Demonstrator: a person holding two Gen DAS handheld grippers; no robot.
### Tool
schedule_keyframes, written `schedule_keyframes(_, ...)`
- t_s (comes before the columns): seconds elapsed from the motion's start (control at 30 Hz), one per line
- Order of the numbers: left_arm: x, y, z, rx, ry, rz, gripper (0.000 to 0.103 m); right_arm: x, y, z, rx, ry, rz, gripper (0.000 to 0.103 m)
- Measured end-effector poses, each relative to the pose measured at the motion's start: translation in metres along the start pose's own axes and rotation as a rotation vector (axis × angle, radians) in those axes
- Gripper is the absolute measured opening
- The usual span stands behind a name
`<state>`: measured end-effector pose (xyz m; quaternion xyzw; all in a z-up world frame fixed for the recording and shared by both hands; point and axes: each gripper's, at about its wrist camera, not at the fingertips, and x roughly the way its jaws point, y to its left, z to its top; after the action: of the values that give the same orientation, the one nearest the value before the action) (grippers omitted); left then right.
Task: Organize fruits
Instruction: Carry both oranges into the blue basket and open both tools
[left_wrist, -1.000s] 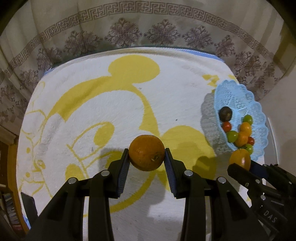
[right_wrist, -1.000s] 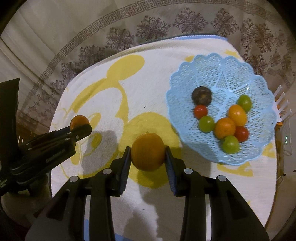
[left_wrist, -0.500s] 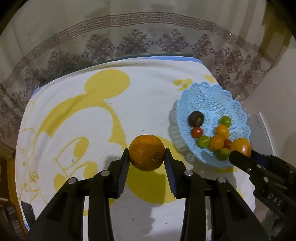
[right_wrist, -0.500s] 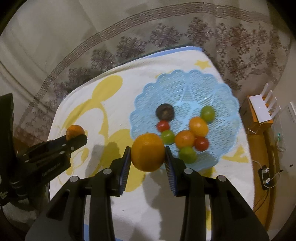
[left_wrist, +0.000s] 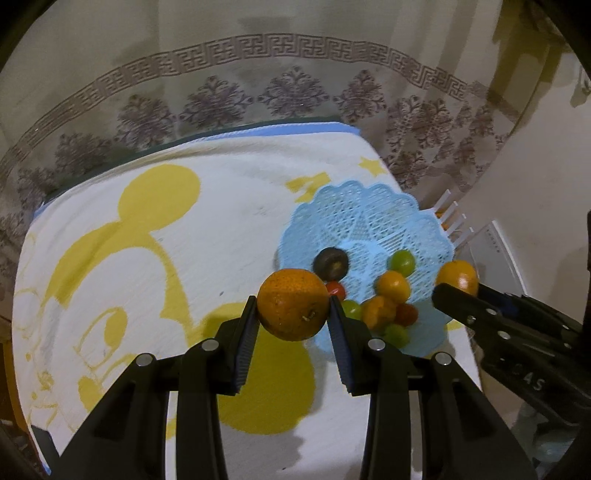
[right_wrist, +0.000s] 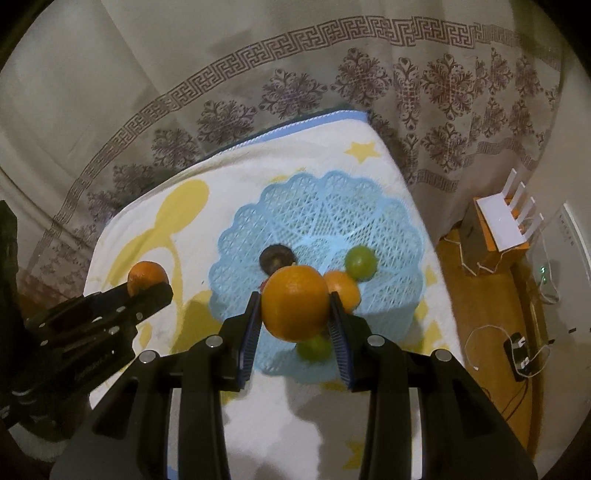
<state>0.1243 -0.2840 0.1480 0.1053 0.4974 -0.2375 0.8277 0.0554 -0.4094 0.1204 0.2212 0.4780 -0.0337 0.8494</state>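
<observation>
My left gripper (left_wrist: 292, 314) is shut on an orange (left_wrist: 291, 308), held in the air at the left edge of the light blue lattice basket (left_wrist: 365, 225). My right gripper (right_wrist: 294, 314) is shut on a second orange (right_wrist: 295, 302), which hangs over the front half of the basket (right_wrist: 321, 218). The basket holds a dark round fruit (left_wrist: 330, 263), green fruits (left_wrist: 401, 261), small oranges (left_wrist: 393, 286) and red fruits (left_wrist: 406, 314). In the left wrist view the right gripper's orange (left_wrist: 457, 277) shows at the basket's right rim. The right wrist view catches the left gripper's orange (right_wrist: 147, 275) on the left.
The basket sits on a white and yellow cartoon towel (left_wrist: 155, 236) spread over a table with a patterned cloth (left_wrist: 295, 92). Beyond the table's right edge, on the wooden floor, stand a white router on a box (right_wrist: 498, 225) and cables (right_wrist: 517, 350).
Both grippers have carried their oranges to the right towards the basket. The right one now hangs over the basket; the left one has reached its left edge.
</observation>
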Motion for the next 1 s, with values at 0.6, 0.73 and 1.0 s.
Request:
schedule_keyframes(0.6,0.027,-0.031,0.018,0.053,-0.002,-0.058,0.038,0.026,-0.016,0.033,0.008,0.0,-0.011,0.037)
schedule_keyframes(0.73,0.029,-0.034,0.02,0.057,0.0,-0.061,0.038,0.027,-0.018,0.037,0.011,-0.002,-0.012,0.037)
schedule_keyframes(1.0,0.033,-0.037,0.021,0.065,0.007,-0.062,0.038,0.029,-0.02,0.041,0.016,-0.005,-0.013,0.037)
